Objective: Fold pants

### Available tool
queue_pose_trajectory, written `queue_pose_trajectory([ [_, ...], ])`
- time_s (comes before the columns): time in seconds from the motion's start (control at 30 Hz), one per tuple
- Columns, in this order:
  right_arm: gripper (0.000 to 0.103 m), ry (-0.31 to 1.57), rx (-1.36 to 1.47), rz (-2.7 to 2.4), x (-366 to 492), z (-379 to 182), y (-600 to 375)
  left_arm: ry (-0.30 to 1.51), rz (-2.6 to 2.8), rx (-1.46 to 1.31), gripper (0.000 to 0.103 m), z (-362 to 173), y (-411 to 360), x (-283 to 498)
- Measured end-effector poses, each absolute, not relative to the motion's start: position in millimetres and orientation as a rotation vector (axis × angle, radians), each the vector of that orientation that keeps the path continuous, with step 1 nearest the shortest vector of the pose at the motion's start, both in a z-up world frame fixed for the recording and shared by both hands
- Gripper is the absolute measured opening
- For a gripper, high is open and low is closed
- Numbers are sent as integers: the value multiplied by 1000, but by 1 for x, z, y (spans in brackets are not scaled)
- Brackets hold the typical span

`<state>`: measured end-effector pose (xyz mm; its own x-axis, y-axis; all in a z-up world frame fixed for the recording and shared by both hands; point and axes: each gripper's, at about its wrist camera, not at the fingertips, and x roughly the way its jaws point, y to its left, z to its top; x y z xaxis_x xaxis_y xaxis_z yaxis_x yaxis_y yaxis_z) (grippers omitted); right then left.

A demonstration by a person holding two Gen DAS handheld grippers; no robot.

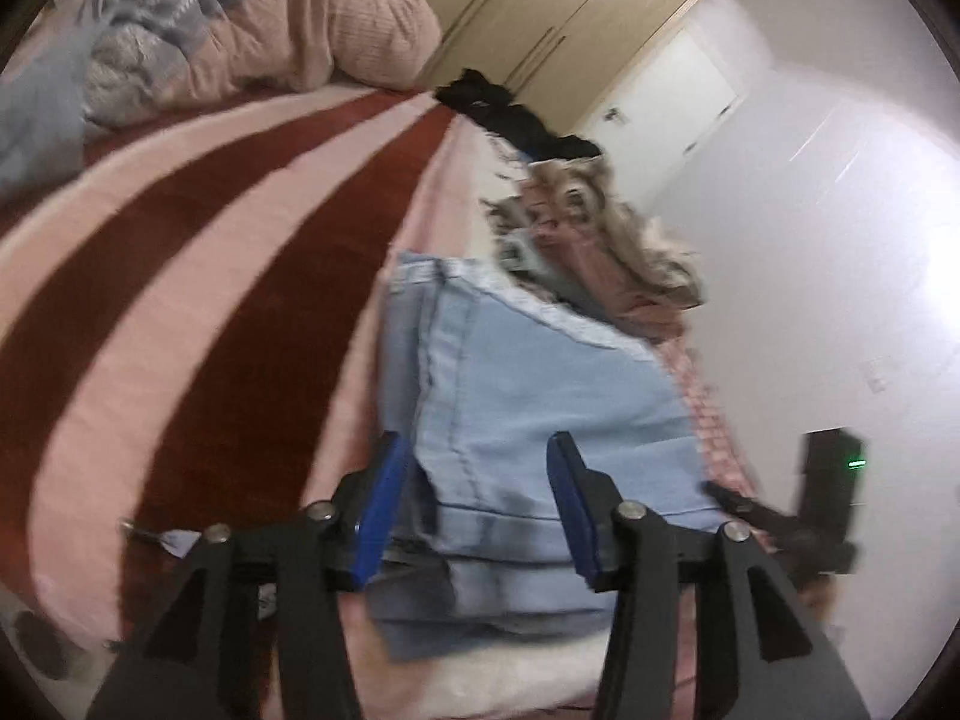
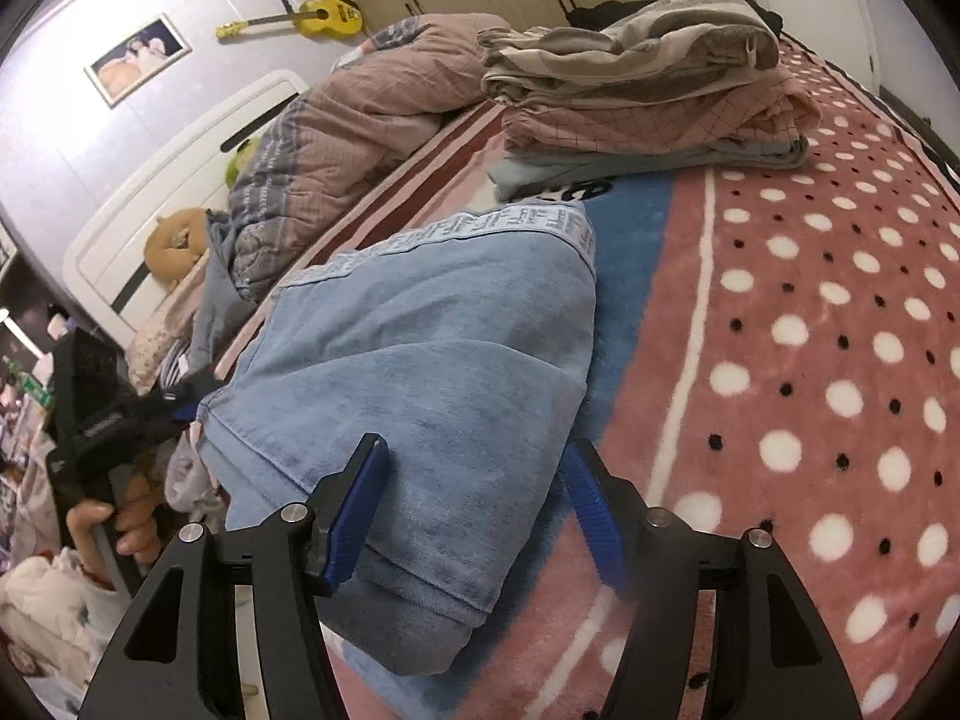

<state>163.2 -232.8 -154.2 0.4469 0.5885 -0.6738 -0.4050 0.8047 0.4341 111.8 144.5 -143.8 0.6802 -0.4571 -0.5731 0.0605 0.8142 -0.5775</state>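
Note:
Light blue denim pants [image 1: 540, 396] lie folded into a thick bundle on the bed; they also show in the right wrist view [image 2: 432, 372], waistband band at the far end. My left gripper [image 1: 477, 450] is open, its blue pads either side of the near end of the bundle. My right gripper [image 2: 474, 462] is open, its jaws straddling the bundle's near corner. The left gripper and the hand holding it show at the left of the right wrist view [image 2: 114, 432]. The right gripper's body shows at the right of the left wrist view [image 1: 828, 480].
A stack of folded clothes [image 2: 648, 96] sits beyond the pants on the pink dotted blanket [image 2: 840, 330]. A bunched pink quilt [image 1: 270, 30] lies at the head of the bed. Dark clothes [image 1: 510, 114] lie at the far edge. A wardrobe [image 1: 570, 12] and white wall stand behind.

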Motion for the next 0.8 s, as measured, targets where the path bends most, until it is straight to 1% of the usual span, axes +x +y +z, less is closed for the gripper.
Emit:
queue_pose_trajectory([
  [0.13,58,920,221,617,164,-155,-234,830,-367,-606,46,-150,143,104],
  [0.4,58,930,249,622,165,-161,-235,898,-374,-575,45,-162,121,89],
  [0.43,58,930,252,622,165,-161,-235,899,-371,-573,41,-163,119,89],
  [0.47,58,929,254,621,165,-161,-236,894,-357,-568,27,-162,116,89],
  [0.5,58,928,254,619,164,-161,-236,886,-340,-563,15,-161,117,91],
  [0.53,58,928,253,619,164,-162,-236,871,-327,-565,15,-160,118,90],
  [0.57,58,928,253,622,163,-162,-236,838,-310,-565,11,-156,120,88],
  [0.6,58,931,253,624,163,-163,-236,814,-283,-557,10,-153,122,85],
  [0.7,58,940,254,633,161,-166,-235,793,-199,-511,9,-145,126,81],
  [0.8,58,949,254,640,161,-169,-232,828,-170,-461,11,-151,122,80],
])
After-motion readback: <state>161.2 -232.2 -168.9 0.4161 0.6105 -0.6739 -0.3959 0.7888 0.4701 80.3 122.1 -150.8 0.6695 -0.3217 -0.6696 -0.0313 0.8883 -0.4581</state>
